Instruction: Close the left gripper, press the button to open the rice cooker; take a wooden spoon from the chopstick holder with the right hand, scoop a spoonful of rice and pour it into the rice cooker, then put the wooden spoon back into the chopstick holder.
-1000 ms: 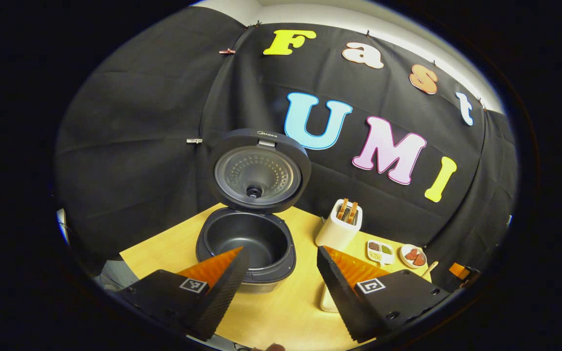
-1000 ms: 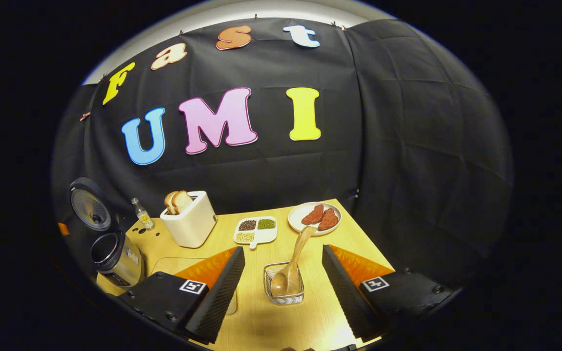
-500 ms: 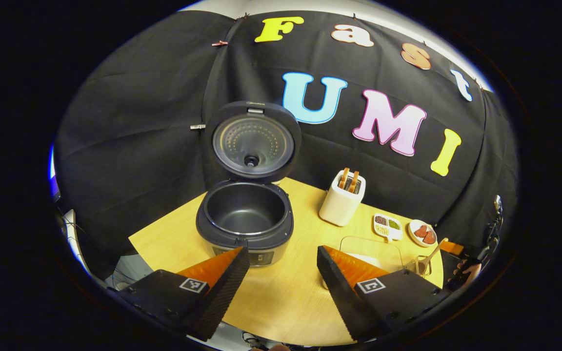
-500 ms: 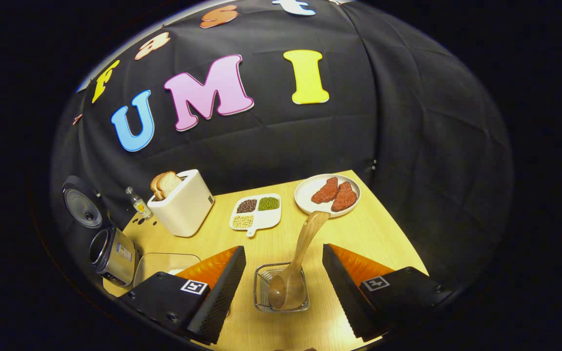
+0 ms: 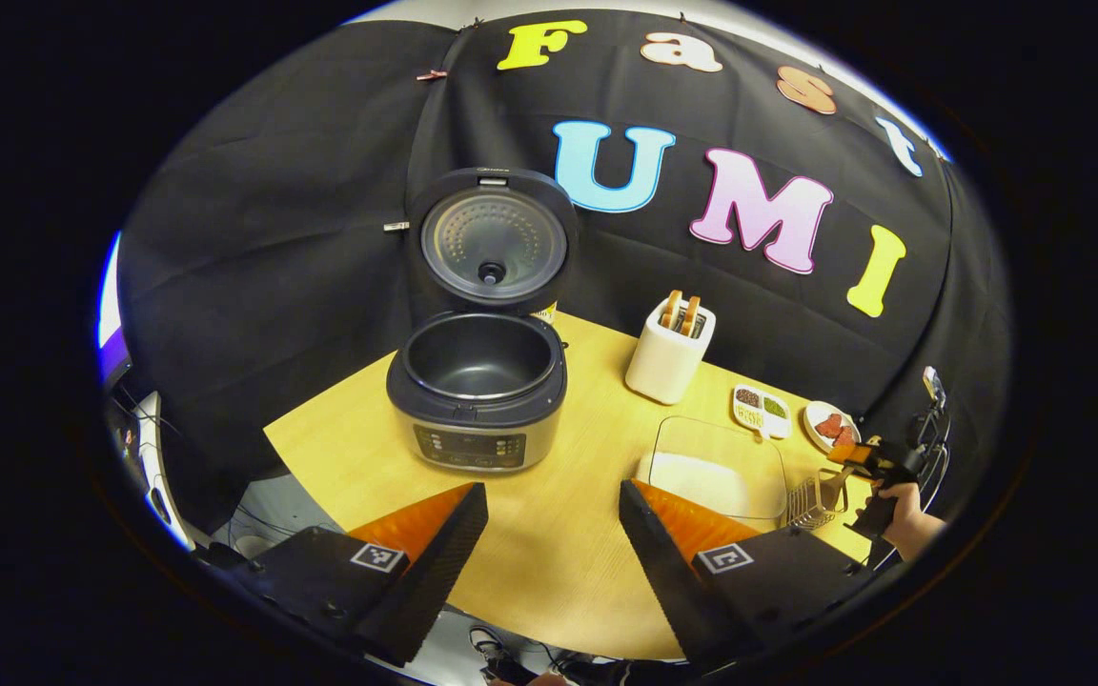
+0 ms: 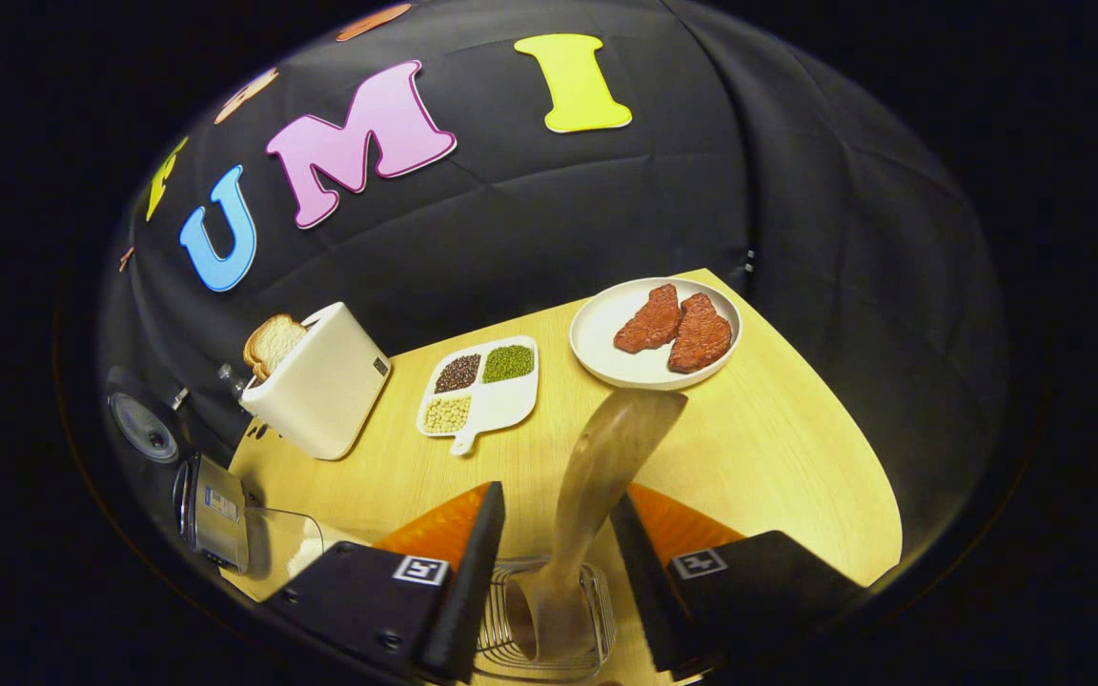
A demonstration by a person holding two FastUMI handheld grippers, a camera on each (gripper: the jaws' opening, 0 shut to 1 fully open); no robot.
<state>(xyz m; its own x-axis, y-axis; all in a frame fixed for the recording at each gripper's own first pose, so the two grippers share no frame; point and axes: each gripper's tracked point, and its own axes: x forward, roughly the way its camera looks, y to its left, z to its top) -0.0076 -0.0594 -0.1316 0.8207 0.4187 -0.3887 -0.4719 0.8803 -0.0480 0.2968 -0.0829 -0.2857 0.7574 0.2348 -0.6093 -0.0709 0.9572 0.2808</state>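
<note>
Right tongs (image 6: 554, 534) spread, straddling the pale wooden spoon (image 6: 597, 476) upright in its wire chopstick holder (image 6: 597, 619), ready to pinch. Left tongs (image 5: 549, 534) spread; dark open-lidded rice cooker (image 5: 477, 391) at twelve o'clock.

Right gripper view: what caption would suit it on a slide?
Right gripper closes in around the wooden spoon standing in its wire holder, fingers not clearly touching yet.

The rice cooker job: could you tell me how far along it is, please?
Done: the rice cooker stands open, pot empty. In hand: the right gripper brackets the wooden spoon, which sits in the wire holder. Left: gripping, scooping rice, pouring, returning the spoon.
</note>
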